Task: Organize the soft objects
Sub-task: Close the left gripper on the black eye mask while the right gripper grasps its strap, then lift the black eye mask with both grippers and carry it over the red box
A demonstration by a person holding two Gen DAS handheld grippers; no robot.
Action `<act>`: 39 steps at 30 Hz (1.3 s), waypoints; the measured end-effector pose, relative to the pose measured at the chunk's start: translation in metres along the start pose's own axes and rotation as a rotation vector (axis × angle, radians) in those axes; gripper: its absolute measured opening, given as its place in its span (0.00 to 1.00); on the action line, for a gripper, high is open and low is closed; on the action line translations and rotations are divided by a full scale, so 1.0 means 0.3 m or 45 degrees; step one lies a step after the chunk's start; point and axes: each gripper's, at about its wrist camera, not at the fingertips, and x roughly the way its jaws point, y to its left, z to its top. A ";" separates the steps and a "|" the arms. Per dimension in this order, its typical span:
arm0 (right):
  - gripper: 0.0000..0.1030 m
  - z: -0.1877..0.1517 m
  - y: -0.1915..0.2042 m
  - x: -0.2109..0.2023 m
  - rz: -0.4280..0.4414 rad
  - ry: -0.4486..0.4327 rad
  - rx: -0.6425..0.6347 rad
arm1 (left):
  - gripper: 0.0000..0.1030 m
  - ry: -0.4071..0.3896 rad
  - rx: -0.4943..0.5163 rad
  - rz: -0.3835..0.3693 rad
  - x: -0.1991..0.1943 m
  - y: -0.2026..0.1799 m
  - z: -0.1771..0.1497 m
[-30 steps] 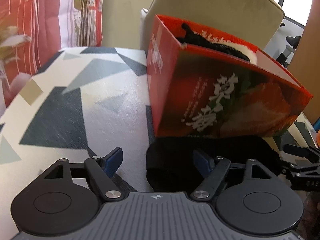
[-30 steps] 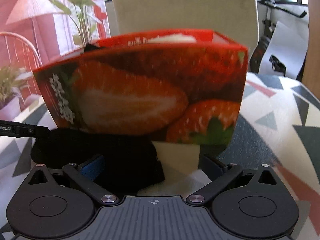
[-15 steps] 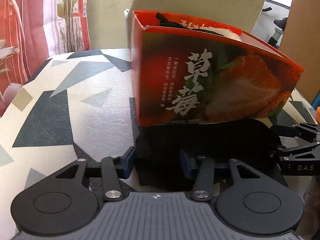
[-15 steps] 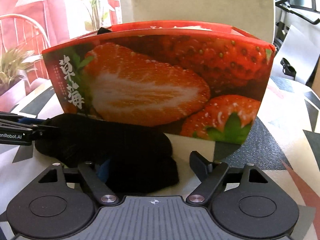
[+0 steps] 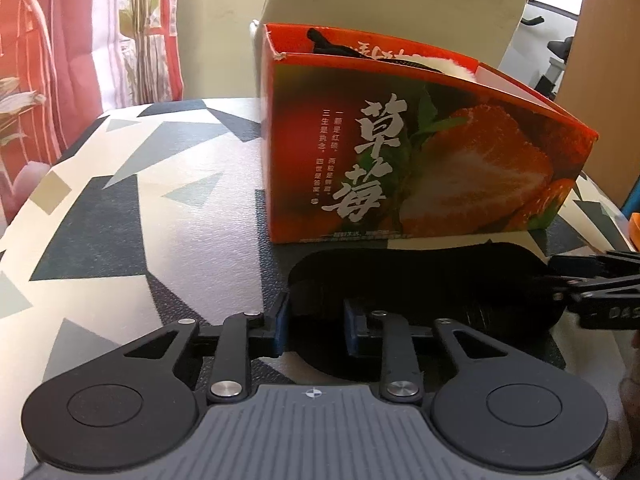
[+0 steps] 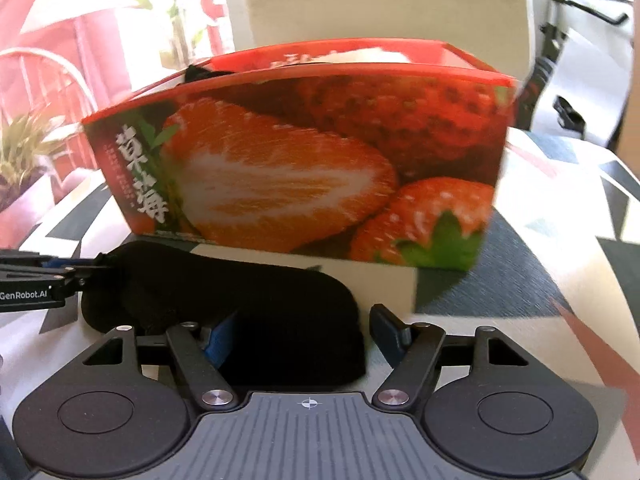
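A black soft cloth item (image 5: 432, 280) lies on the table just in front of a red strawberry-print box (image 5: 400, 160). My left gripper (image 5: 316, 324) has its fingers closed in on the item's left end. The item also shows in the right wrist view (image 6: 240, 296), where my right gripper (image 6: 304, 332) stands open around its right end. The box (image 6: 304, 152) holds black and white soft things (image 5: 400, 60) inside. The other gripper's fingertips show at the edge of each view.
The table (image 5: 120, 208) has a geometric grey, black and cream pattern. A beige chair back (image 5: 392, 12) stands behind the box. Red curtains and a plant are at the left. An orange thing (image 5: 635, 232) peeks in at the right edge.
My left gripper's fingers have narrowed from wide open onto the black item's left end. Both views have pulled back from the box. The right gripper stays open.
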 end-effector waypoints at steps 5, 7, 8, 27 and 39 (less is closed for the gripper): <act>0.66 -0.023 -0.044 -0.027 0.016 0.027 0.085 | 0.28 -0.010 -0.035 0.010 -0.012 0.000 -0.014; 0.66 -0.026 -0.047 -0.023 0.019 0.019 0.089 | 0.28 -0.011 -0.046 0.003 -0.015 -0.001 -0.016; 0.66 -0.022 -0.047 -0.018 0.031 0.017 0.091 | 0.28 -0.010 -0.053 -0.005 -0.015 0.000 -0.018; 0.07 0.045 -0.022 -0.111 0.062 -0.133 0.061 | 0.08 -0.113 -0.068 -0.018 -0.121 -0.008 0.001; 0.07 0.148 0.021 -0.312 0.170 -0.308 -0.037 | 0.08 -0.371 -0.032 -0.005 -0.360 -0.023 0.094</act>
